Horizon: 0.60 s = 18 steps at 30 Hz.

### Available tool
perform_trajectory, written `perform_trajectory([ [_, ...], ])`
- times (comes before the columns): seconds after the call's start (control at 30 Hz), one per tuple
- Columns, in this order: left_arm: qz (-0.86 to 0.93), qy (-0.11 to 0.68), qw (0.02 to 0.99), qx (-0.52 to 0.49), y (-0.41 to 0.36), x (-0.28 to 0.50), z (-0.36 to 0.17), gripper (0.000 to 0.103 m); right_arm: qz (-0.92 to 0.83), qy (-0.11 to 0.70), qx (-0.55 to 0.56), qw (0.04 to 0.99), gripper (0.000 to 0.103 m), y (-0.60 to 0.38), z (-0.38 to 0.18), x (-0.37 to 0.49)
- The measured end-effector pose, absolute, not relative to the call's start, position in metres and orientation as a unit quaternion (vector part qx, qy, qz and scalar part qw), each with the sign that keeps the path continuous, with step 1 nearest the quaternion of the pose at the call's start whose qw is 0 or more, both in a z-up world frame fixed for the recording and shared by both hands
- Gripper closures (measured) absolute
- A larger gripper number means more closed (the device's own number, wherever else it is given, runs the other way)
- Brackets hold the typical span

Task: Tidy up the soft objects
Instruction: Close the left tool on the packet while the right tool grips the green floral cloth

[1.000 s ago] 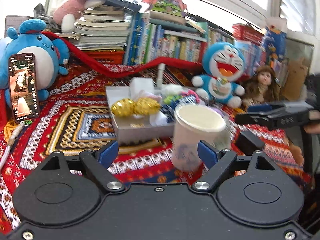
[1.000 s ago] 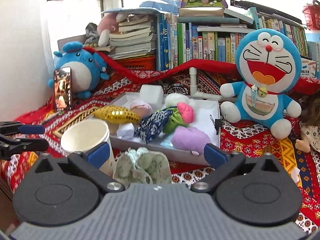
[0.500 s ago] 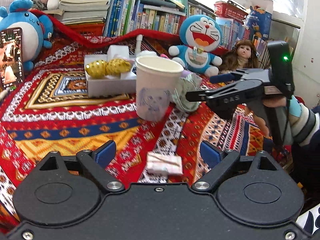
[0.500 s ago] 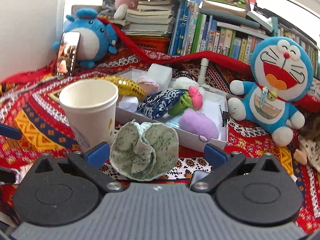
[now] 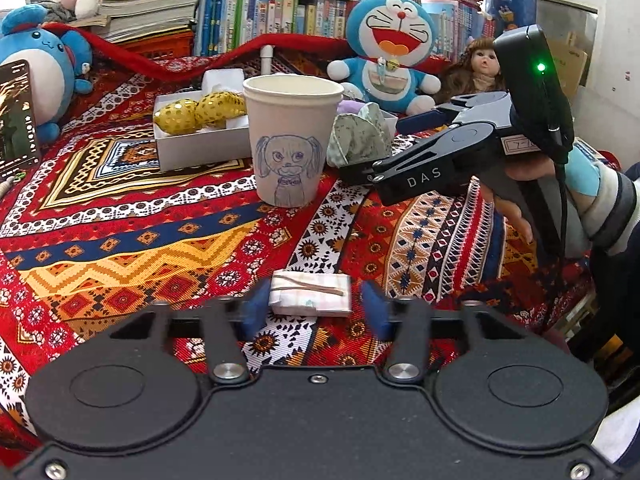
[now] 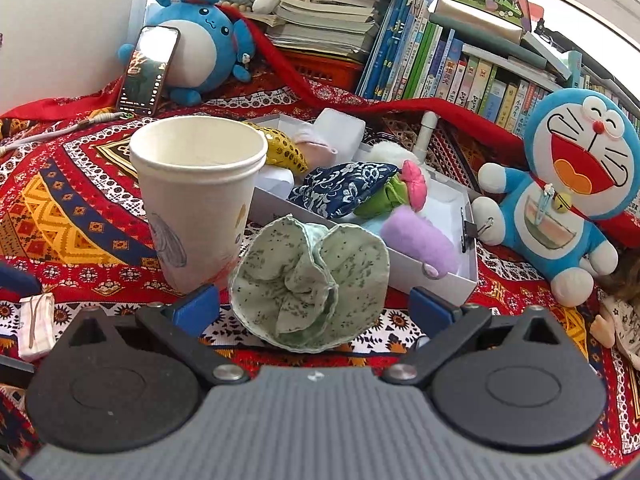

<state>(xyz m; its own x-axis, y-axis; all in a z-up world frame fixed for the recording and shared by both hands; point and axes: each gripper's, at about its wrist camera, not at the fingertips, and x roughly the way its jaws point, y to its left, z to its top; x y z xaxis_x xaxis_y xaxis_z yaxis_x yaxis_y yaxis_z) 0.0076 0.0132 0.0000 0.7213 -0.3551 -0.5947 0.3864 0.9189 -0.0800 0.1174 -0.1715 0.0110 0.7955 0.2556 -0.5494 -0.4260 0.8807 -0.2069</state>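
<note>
Patterned red woven cloth covers the whole work surface, backed by a row of upright books.

Low over that cloth, the left gripper is closing its blue pads on either side of a small folded pink-and-white checked cloth packet bound with a rubber band. The left pad sits against the packet's edge, while a narrow gap shows on the right, so no firm grip is seen. The right gripper has its 2 blue pads spread wide around a crumpled pale green speckled fabric pouch lying on the cloth, apart from both sides of it.

Just left of the pouch in the right wrist view stands a white paper cup with a pencil dog drawing, upright and empty. Behind cup and pouch lies a shallow white cardboard box holding soft items: 2 gold sequinned cushions, a navy floral pouch, a lilac plush piece. Further back sit a blue-and-white cat plush, a round blue plush with a lit phone leaning on it, and a brown-haired doll.
</note>
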Motion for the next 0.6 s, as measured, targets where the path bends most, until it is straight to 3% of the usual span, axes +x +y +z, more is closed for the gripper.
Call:
perform_trajectory([
  [0.1,-0.195,0.311,0.930,0.022,0.015,0.007,0.002,0.064,0.184,0.265,-0.155,0.934,0.014,-0.171,0.010,0.118],
  [0.17,-0.188,0.306,0.933,0.019,0.017,0.008,0.005,0.064,0.183,0.265,-0.152,0.934,0.036,-0.171,0.010,0.117],
  [0.2,-0.184,0.303,0.935,0.017,0.019,0.009,0.008,0.064,0.177,0.266,-0.151,0.935,0.055,-0.170,0.011,0.116],
  [0.33,-0.166,0.295,0.941,0.007,0.029,0.017,0.019,0.064,0.153,0.253,-0.151,0.943,0.082,-0.171,0.019,0.110],
  [0.6,-0.122,0.276,0.953,-0.010,0.049,0.038,0.034,0.064,0.120,0.225,-0.134,0.958,0.093,-0.180,0.038,0.104],
])
